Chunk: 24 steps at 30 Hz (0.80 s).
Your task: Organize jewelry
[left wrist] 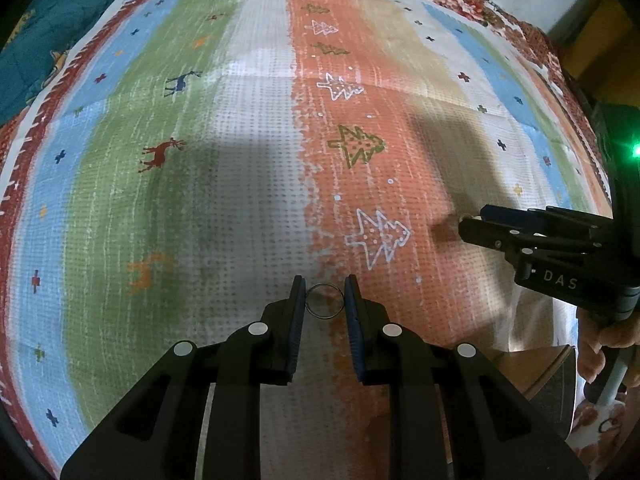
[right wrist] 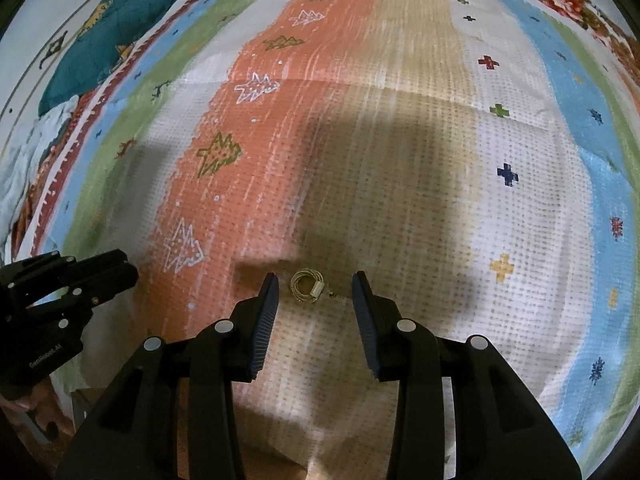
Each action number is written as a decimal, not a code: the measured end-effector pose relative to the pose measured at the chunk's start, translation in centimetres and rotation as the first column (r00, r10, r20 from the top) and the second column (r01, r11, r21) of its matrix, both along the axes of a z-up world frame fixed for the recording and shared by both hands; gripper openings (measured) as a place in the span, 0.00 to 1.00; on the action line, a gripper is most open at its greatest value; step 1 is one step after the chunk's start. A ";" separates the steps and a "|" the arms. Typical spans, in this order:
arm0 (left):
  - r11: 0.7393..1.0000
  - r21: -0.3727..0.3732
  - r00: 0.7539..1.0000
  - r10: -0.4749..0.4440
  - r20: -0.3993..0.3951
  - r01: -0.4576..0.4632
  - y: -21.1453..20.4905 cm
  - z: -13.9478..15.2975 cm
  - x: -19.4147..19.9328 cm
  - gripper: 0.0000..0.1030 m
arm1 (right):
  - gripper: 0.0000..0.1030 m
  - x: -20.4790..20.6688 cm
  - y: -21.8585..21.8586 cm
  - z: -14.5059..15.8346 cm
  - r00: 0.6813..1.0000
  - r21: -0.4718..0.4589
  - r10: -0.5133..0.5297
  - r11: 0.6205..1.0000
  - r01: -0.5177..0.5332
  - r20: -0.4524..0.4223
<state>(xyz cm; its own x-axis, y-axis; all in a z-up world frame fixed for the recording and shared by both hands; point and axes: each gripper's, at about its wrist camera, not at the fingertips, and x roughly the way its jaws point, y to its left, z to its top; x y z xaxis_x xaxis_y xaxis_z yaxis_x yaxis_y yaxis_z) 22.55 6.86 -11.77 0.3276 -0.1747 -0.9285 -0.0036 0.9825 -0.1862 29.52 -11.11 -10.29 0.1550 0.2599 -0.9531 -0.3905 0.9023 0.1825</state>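
Left wrist view: the left gripper (left wrist: 324, 294) has its fingers (left wrist: 297, 312) spread apart around a thin ring (left wrist: 325, 301) lying on the patterned cloth (left wrist: 256, 160) near the bed's near edge, not pressing it. In the right wrist view, the right gripper (right wrist: 315, 292) is likewise released, its fingers (right wrist: 267, 312) flanking a coiled chain (right wrist: 307, 286) lying flat on the cloth without touching it.

A striped woven cloth (left wrist: 256, 208) in green, white, orange, tan and blue bands, printed with trees and deer, covered the surface. A thin dark metal ring (left wrist: 325, 301) lay flat on its white-orange border. A coiled pale chain bracelet (right wrist: 307, 286) lay on the tan band; a teal quilted fabric (left wrist: 52, 36) sat at the far left edge.
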 end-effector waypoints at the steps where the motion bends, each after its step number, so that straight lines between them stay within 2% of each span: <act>1: 1.000 -0.001 1.000 0.000 0.001 0.000 0.0 0.0 0.0 0.19 | 0.34 0.0 0.0 0.0 1.000 -0.006 -0.003 1.000 0.003 0.003; 8: 1.000 -0.002 1.000 -0.001 0.004 0.001 -0.1 0.1 0.0 0.19 | 0.13 0.0 -0.4 -0.2 1.000 -0.021 -0.011 1.000 0.011 0.002; 12: 1.000 -0.004 1.000 0.001 0.005 -0.001 -0.1 0.2 0.0 0.19 | 0.09 0.0 -0.5 -0.2 1.000 -0.022 -0.005 1.000 0.005 0.006; 24: 1.000 -0.014 1.000 0.003 0.016 -0.003 0.2 0.6 0.1 0.19 | 0.08 -0.1 -1.1 0.4 1.000 -0.017 -0.020 1.000 0.020 0.009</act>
